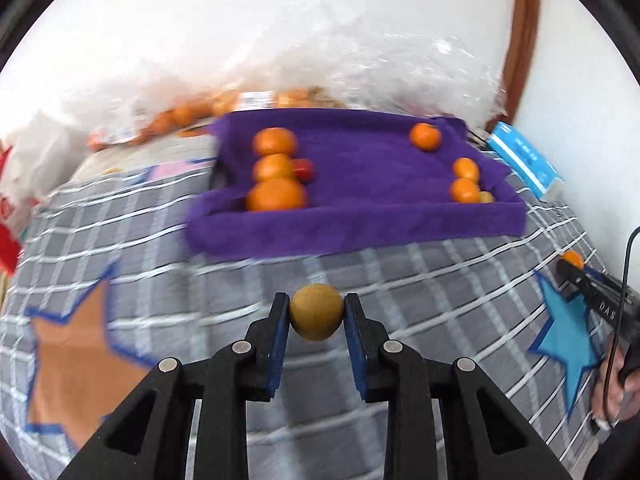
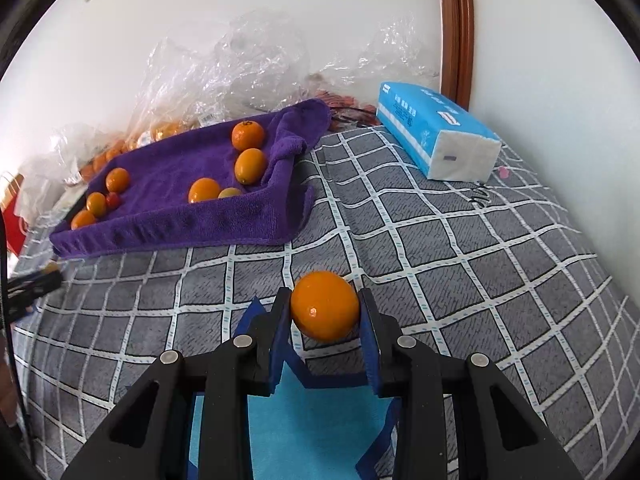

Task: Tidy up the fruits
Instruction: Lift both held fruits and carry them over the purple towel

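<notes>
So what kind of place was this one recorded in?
Most likely a bedroom at home: the work surface looks like a bed under a grey checked cover with star patches, pushed against a white wall. A blue pack of tissues and crumpled plastic bags of fruit lie along its far edge.

This looks like a bedroom in a home: the whole near surface is a grey checked bedspread (image 2: 460, 240) with star patches, set against a plain white wall (image 2: 240, 8). At the far right a pack of tissues (image 2: 436, 136) lies beside a brown wooden frame (image 2: 458, 28), and crumpled plastic bags (image 2: 240, 68) sit far along the wall.
</notes>
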The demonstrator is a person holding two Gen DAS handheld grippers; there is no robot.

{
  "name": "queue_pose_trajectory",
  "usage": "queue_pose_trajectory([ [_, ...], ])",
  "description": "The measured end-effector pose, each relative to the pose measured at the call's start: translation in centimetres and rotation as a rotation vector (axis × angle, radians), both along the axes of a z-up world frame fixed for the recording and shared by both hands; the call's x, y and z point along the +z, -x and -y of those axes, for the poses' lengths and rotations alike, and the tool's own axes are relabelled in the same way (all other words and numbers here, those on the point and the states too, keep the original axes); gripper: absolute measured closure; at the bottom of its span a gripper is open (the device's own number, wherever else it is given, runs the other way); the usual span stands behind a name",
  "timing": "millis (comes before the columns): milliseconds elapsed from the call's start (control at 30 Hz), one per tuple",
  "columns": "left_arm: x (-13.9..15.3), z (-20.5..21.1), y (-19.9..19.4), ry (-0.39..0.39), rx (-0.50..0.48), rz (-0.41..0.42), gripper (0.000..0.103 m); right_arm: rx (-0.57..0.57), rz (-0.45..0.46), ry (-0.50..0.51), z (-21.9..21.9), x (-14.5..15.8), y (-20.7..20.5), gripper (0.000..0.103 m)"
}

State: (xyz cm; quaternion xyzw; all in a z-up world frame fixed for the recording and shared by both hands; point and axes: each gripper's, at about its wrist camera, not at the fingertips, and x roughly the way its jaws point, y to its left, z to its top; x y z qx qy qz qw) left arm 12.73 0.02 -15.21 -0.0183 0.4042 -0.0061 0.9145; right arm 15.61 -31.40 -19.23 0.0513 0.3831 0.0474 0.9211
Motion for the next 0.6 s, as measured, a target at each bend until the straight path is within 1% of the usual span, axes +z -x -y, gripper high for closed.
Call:
queue_pose_trajectory([
  [100,-0.2,-2.1,1.5,0.015,0.029,-0.002,0.077,0.007,0.011,0.022,-1.4,0.3,0.9,0.07],
  [233,-1.4,-3.7,2.1,0.035,0.058,-0.023,0.077,0.041,-0.006,-0.013,-3.3,0.4,1.9,0.07],
  [300,-2.0,-4.1,2.2,0.034,0.067,-0.033,0.077,0.055,-0.019,-0.021,-4.6,0.3,2.4,0.07],
  [333,-2.3,-4.2,2.4,0.045,0.066,-0.033,0.077,0.06,-0.022,-0.021,-4.9,0.4,2.4,0.07],
  [400,-2.2,-4.5,2.5,0.062,0.071,-0.026,0.077,0.067,-0.022,-0.021,-5.8,0.5,2.9,0.071],
  [467,-2.3,-4.4,2.4,0.058,0.075,-0.03,0.077,0.066,-0.024,-0.02,-6.4,0.6,3.0,0.071],
  [600,-2.4,-4.3,2.4,0.059,0.073,-0.032,0.077,0.054,-0.042,-0.056,-7.1,0.7,2.6,0.07],
])
